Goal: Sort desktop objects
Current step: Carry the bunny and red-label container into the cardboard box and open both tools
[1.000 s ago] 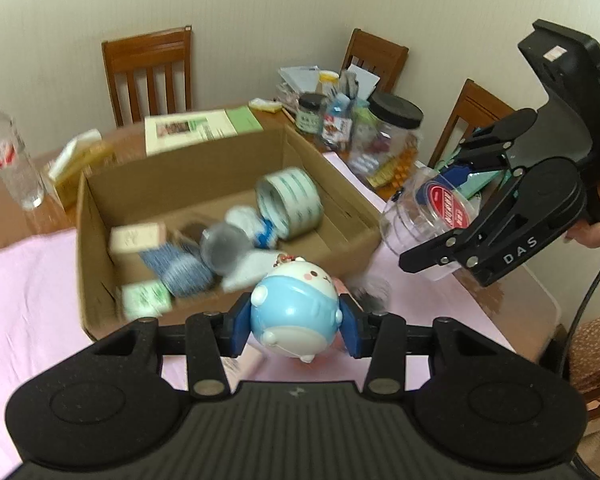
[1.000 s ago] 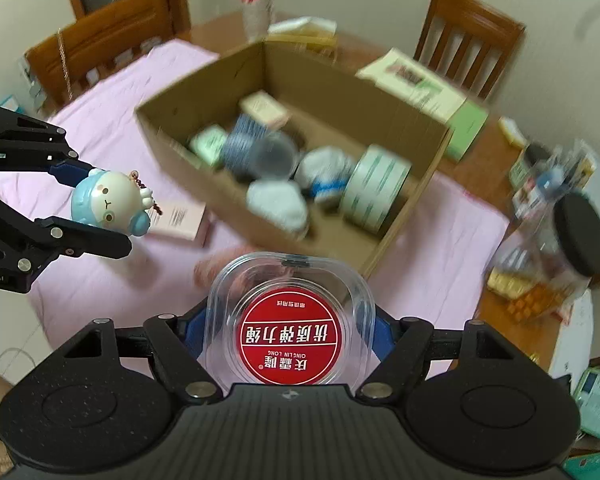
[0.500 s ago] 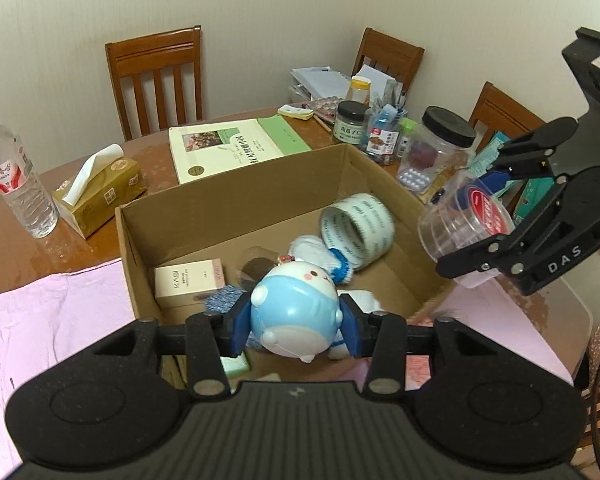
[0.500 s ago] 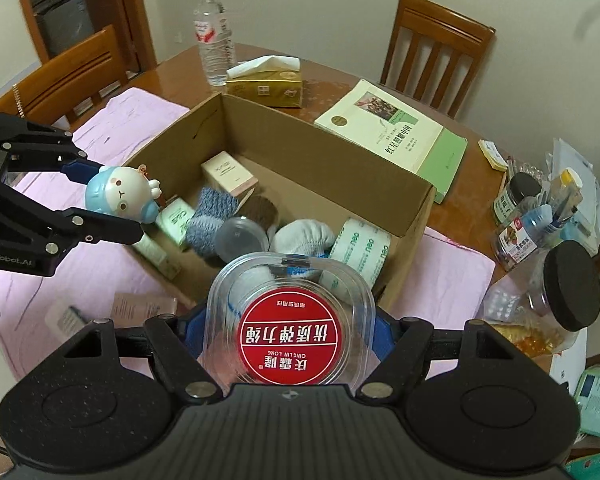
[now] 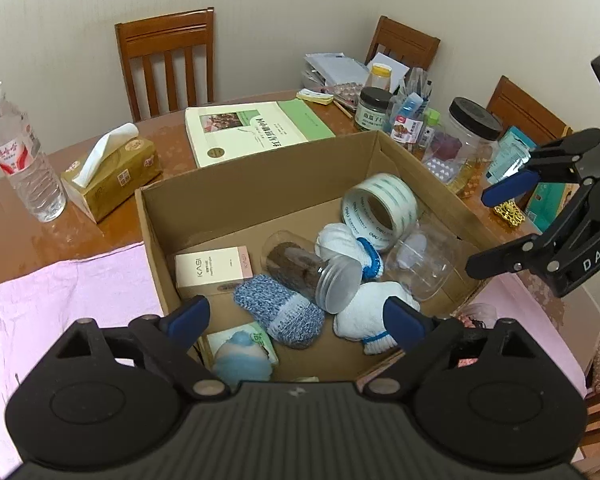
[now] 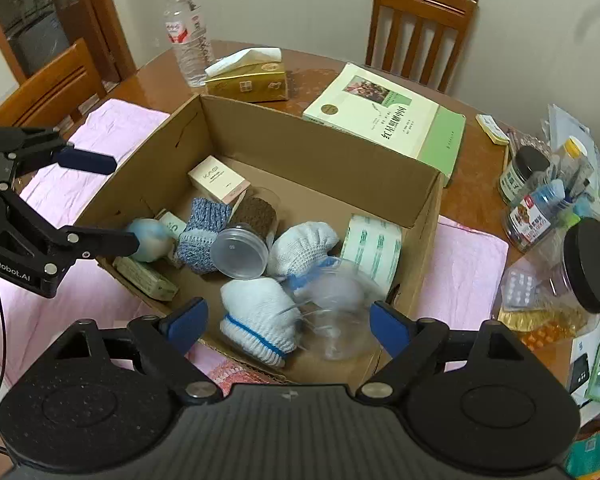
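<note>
Both sets of jaws stand spread wide and pinch nothing. In the left wrist view, the left gripper point(image 5: 296, 318) hangs over the near edge of the cardboard box point(image 5: 260, 176). The blue round toy point(image 5: 242, 360) lies just below it at about 7 o'clock from the gap, blurred, resting against a small green carton in the box's near left corner. In the right wrist view, the right gripper point(image 6: 288, 320) hovers over the near right corner. The clear plastic tub point(image 6: 336, 312) sits directly between its spread jaws at 12 o'clock, smeared with motion, beside a white knitted glove point(image 6: 260, 320). Farther in lie a blue knitted mitt point(image 6: 202, 236), a lidded jar point(image 6: 244, 236) on its side and a tape roll point(image 6: 374, 248). With both things in the box, the next pick likely lies on the tabletop point(image 5: 16, 232) outside it.
</note>
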Demonstrator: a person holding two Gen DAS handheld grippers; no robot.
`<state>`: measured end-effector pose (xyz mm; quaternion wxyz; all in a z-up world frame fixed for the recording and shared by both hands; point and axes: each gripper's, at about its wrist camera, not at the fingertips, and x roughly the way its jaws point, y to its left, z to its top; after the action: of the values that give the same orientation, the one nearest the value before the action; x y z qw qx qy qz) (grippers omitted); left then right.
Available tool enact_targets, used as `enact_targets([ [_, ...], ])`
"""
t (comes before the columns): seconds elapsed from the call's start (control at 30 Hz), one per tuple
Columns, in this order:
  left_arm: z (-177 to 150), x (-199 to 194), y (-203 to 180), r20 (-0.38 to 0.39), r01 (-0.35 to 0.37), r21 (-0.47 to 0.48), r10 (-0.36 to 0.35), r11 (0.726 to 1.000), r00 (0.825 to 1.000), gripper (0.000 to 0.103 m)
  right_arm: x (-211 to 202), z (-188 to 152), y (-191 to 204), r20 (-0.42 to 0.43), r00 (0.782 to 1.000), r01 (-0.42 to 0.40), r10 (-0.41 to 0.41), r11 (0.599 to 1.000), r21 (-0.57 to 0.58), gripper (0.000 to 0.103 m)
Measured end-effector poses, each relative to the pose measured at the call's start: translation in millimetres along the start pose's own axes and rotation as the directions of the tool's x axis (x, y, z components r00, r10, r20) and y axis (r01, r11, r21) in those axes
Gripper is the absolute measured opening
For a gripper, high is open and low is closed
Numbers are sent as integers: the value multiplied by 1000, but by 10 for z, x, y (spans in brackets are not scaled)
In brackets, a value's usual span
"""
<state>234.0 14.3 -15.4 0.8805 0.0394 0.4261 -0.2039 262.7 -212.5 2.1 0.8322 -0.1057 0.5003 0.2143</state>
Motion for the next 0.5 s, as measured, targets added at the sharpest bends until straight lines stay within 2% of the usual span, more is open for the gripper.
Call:
enact_targets([
  [0.17, -140, -48, -50, 45, -9, 20, 8, 1000, 999, 98, -87, -74, 57, 24, 1000, -6, 6, 1000, 14, 92],
  [0.33, -279, -66, -121, -22, -27, -7, 26, 1000, 999, 98, -180, -232, 159, 43, 999, -29, 29, 1000, 6, 93],
  [0.5, -473, -193, -170, -16, -35, -76, 34, 997, 999, 98, -254, -453, 254, 67, 997, -32, 32, 1000, -1, 94],
])
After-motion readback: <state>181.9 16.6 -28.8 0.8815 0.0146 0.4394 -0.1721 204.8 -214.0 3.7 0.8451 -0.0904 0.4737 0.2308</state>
